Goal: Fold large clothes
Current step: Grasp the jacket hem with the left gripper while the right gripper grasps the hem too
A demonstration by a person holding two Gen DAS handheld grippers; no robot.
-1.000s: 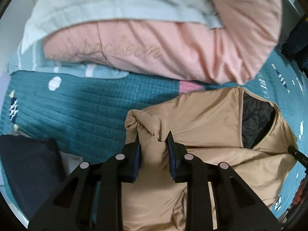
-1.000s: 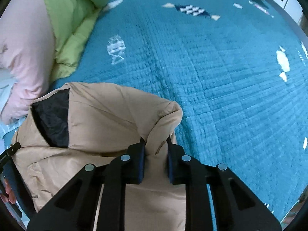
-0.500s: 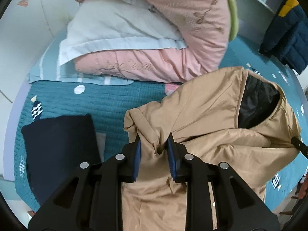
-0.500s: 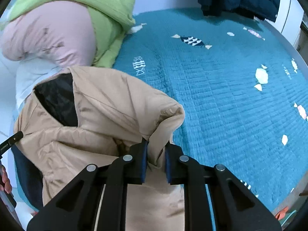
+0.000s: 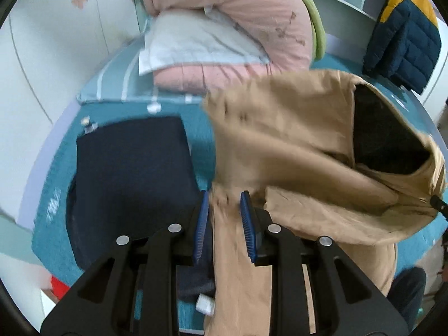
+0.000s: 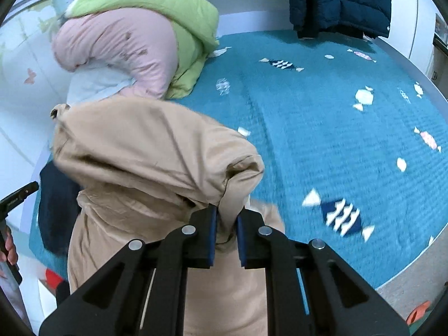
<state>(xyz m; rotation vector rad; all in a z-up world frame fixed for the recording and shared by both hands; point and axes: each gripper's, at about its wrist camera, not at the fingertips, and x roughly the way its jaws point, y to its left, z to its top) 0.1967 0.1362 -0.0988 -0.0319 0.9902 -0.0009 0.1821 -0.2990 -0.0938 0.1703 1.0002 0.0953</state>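
A tan jacket point(image 5: 294, 128) with a black lining point(image 5: 383, 134) hangs lifted above the teal bedspread point(image 6: 322, 128). My left gripper point(image 5: 224, 196) is shut on a bunched fold at one shoulder, the blue pads pressing the cloth. In the right wrist view the same jacket point(image 6: 145, 145) drapes below my right gripper point(image 6: 227, 210). Its jaws are closing tighter on a fold of the other shoulder, held between the pads. The jacket's lower part hangs down behind the fingers, blurred by motion.
A folded navy garment point(image 5: 126, 173) lies on the bed under the left gripper. Pink and green bedding point(image 6: 126, 44) with a pale pillow point(image 5: 196, 42) is piled at the head. A navy puffer coat point(image 6: 336, 0) hangs at the far side. Floor shows at the bed's near edge.
Both grippers have risen and pulled back with the jacket, lifting it off the bedspread. The navy garment and more of the room have come into view.
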